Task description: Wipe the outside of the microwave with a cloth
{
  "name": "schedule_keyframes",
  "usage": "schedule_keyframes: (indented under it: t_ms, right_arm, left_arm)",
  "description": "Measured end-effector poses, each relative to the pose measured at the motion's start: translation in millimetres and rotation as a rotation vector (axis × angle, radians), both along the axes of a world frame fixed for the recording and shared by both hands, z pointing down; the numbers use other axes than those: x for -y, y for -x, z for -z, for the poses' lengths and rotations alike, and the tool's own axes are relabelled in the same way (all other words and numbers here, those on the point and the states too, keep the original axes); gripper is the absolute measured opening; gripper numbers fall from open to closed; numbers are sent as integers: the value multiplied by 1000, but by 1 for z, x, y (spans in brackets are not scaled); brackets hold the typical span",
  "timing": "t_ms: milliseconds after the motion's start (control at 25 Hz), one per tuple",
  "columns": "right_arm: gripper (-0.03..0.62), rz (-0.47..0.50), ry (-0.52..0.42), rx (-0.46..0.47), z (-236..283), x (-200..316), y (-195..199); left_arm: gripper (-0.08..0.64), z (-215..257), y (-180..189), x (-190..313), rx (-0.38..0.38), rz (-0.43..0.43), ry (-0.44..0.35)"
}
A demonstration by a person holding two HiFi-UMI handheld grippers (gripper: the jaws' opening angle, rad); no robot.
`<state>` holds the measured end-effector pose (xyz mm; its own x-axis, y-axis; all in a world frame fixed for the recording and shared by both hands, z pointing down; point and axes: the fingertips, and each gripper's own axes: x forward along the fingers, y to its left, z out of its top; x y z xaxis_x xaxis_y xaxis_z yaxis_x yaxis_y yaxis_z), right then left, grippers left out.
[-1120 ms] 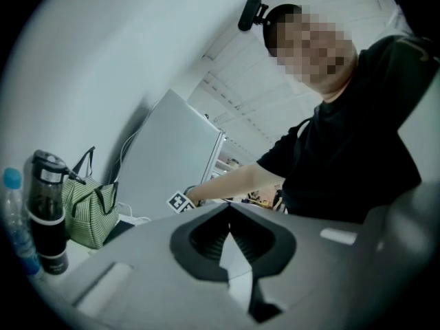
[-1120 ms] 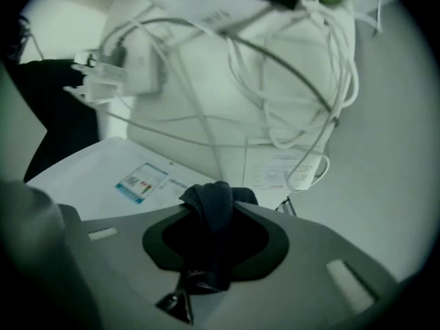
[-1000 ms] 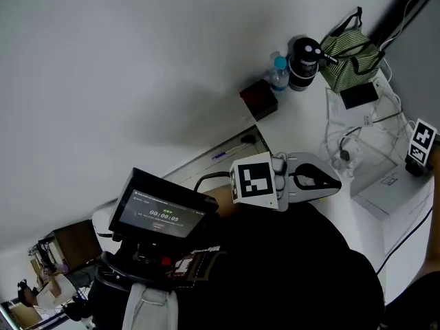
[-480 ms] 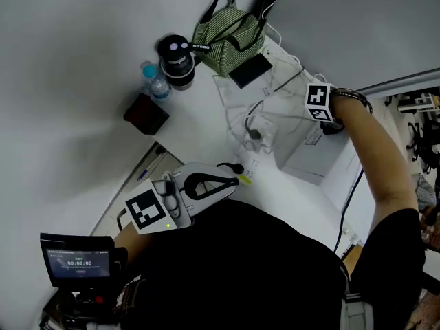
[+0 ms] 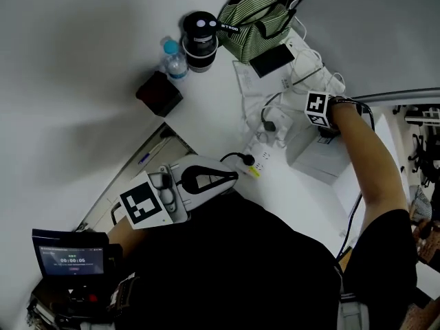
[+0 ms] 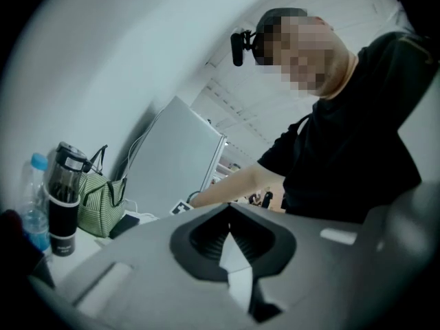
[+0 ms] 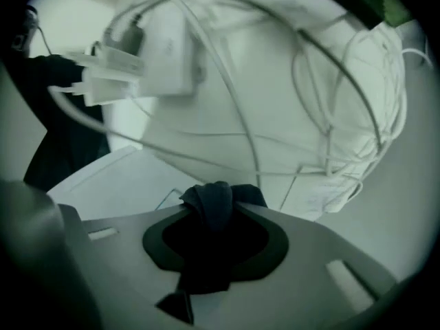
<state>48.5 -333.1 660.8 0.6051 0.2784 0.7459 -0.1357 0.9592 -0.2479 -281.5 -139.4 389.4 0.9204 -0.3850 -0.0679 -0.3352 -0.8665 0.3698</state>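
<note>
The right gripper (image 7: 218, 234) is clamping a dark cloth (image 7: 214, 201), white cables (image 7: 330, 102) lying just ahead. The left gripper (image 5: 218, 178) is resting closed, empty.

White table (image 5: 213, 119): water bottle (image 5: 174, 57), black tumbler (image 5: 201, 38), striped bag (image 5: 249, 25), dark box (image 5: 159, 93), cables (image 5: 306, 66).

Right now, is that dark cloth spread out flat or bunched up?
Bunched up: the dark cloth is a crumpled wad pinched between the fingers of the right gripper.
</note>
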Motion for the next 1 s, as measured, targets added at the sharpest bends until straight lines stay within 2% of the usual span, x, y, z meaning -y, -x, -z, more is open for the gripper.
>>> schedule_keyframes:
  t_ms: [200,320,400,560,800,880,1000]
  right_arm:
    - [95,-19,25,132,150,-17,42]
    - [95,-13,36,81,182,-28,32]
    - [94,-9,48,34,163,-39,20]
    - [89,35,46,-1,86,-47,21]
    - [80,12,42,28,-22,-55,30]
    - [80,9,44,33,-32,-55,28]
    - [92,-19,56,52,1,-59,33]
  left_arm:
    - [5,34,-15,1,-58,-44,-77]
    - [5,44,-25,3,-93,-64,-113]
    - [5,43,-27,-1,-105,-67,-106]
    - [5,21,-17,-7,-102,-47,-44]
    - [5,-19,4,-17,-74,-6,23]
    - [5,-24,4,-18,-70,2,30]
    - [5,-10,5,-18,-81,2,24]
